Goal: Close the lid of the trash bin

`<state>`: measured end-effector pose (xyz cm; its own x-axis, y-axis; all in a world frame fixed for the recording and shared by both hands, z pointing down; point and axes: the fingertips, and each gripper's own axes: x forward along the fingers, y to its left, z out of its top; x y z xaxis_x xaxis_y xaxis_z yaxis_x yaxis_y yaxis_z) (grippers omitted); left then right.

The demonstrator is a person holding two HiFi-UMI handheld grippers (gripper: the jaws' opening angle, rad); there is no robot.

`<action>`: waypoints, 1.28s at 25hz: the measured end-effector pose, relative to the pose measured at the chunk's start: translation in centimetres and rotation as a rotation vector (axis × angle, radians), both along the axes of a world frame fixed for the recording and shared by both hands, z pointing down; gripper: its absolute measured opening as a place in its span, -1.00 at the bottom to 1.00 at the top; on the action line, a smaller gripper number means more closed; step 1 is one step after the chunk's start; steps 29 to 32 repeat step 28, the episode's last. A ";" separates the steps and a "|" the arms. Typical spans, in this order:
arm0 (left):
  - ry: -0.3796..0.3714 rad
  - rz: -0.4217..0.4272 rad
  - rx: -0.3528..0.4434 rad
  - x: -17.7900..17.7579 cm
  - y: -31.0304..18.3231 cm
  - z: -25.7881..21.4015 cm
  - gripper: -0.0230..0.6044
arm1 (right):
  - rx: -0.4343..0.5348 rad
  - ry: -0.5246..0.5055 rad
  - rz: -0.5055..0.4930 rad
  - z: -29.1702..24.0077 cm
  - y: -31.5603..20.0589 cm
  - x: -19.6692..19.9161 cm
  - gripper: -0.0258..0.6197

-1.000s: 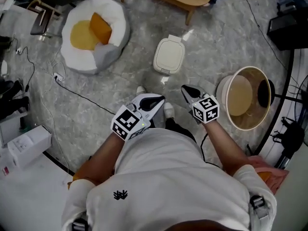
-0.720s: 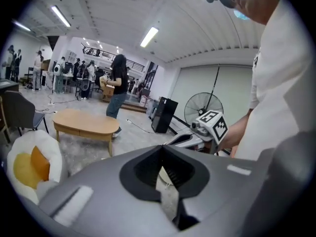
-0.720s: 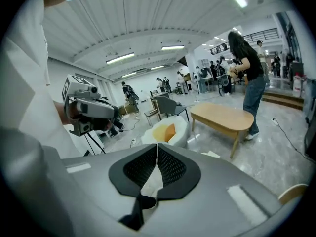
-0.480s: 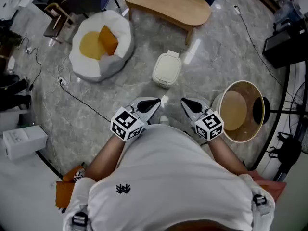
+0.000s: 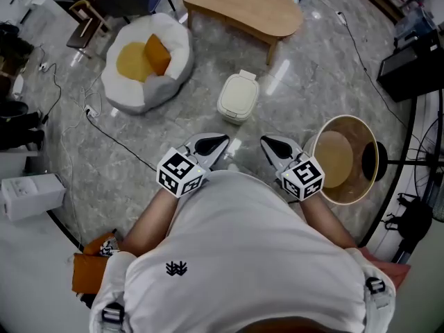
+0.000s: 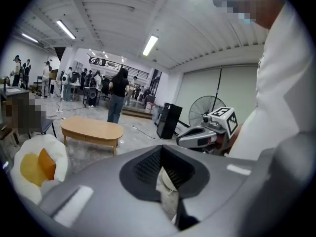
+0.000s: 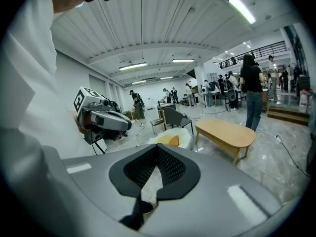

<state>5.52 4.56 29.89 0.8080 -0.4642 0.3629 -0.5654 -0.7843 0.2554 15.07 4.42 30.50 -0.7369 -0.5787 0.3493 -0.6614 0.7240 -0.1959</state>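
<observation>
The small white trash bin stands on the grey marble floor ahead of me, its lid lying flat and down. I hold both grippers close to my body, well short of the bin. The left gripper is shut and empty, pointing toward the bin from the near left. The right gripper is also shut and empty, level with it on the near right. In the left gripper view the jaws meet with only a slit between them. The right gripper view shows its jaws likewise together.
A low wooden table stands beyond the bin. A white beanbag with yellow and orange cushions lies at far left. A round wooden tub sits close on my right. A cable crosses the floor at left.
The view has drawn back, so the bin now sits farther up the head view. Both grippers stay shut near my body; the lid stays down.
</observation>
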 end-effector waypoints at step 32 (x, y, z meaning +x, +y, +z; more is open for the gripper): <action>-0.015 -0.052 0.022 -1.0 1.7 -0.2 -0.75 | 0.033 -0.007 -0.058 -0.4 1.0 -0.7 -0.92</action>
